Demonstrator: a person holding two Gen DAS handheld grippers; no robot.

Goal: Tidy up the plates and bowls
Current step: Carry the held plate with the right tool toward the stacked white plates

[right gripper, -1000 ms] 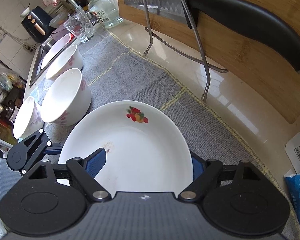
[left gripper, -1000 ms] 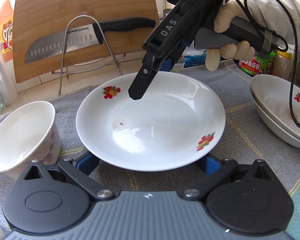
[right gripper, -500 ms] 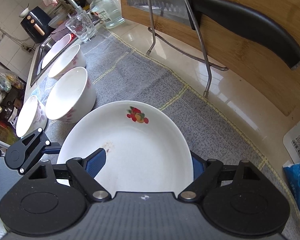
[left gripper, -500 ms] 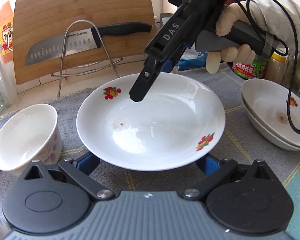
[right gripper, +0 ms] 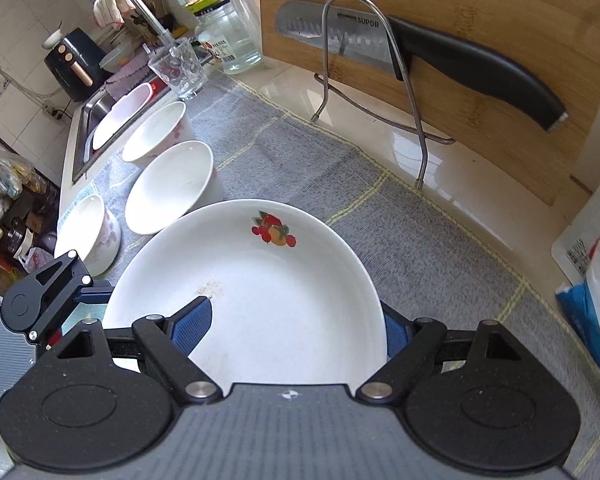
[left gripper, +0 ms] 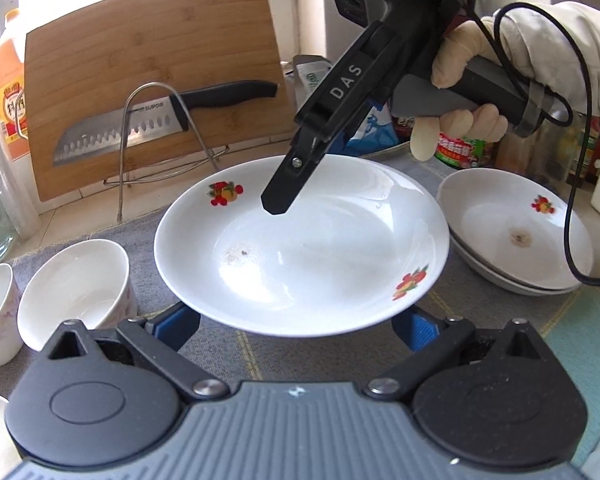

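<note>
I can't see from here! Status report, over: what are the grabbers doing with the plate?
Both grippers, left and right, clamp the fruit-print plate by opposite rims. Plate off the mat. Stacked plates sit alongside; nothing blocking.

The knife blade carries the brand "SUPOR" near its black handle; it leans on the cutting board at the back edge of the surface, and the word reads in both views. The right hand-held gripper bears "DAS" in white letters along its black body. Labels on the orange bottle and the jars are too blurred to read.
</note>
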